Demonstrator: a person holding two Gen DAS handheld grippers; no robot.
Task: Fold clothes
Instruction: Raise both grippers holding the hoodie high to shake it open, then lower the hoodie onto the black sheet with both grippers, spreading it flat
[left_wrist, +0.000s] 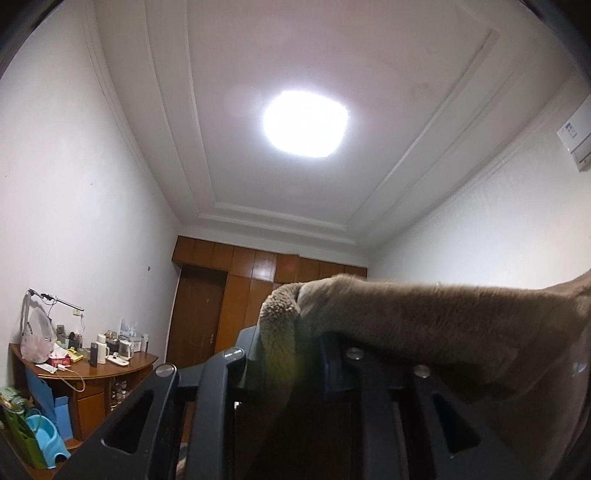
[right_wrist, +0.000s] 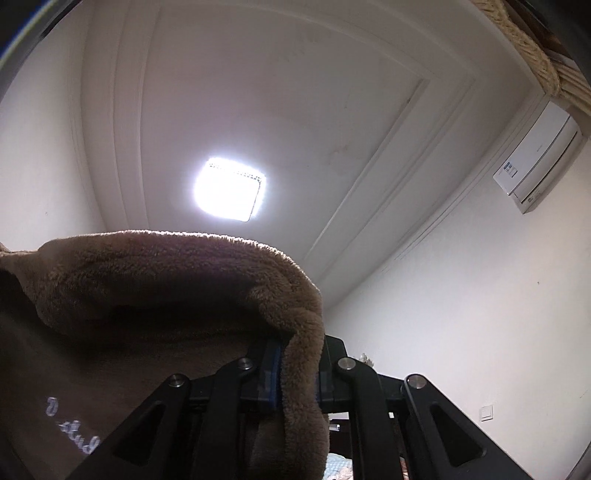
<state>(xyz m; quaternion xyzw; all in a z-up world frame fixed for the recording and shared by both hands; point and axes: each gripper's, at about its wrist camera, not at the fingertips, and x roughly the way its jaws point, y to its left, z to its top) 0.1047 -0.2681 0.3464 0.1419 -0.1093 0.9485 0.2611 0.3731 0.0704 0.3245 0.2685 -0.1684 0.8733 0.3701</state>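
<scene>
While the left wrist view was tilted toward the ceiling, the left gripper (left_wrist: 291, 343) was recorded nearly closed, its pads pinched on an edge of the brown fleece garment (left_wrist: 424, 321), which was stretched rightward out of frame, well above the cluttered wooden desk (left_wrist: 110, 369).

Right wrist view: the right gripper (right_wrist: 299, 373) was recorded fully closed on another edge of the same garment, white lettering (right_wrist: 70, 424) showing on its inner face.

Progress: the garment was judged lifted and spread between both grippers; no fold was visible, so all folding was judged outstanding.

You stand in a home bedroom: wooden wardrobe (left_wrist: 258, 273) ahead of the tongs, cluttered desk (left_wrist: 92, 365) left, air conditioner (right_wrist: 535, 158) upper right.
</scene>
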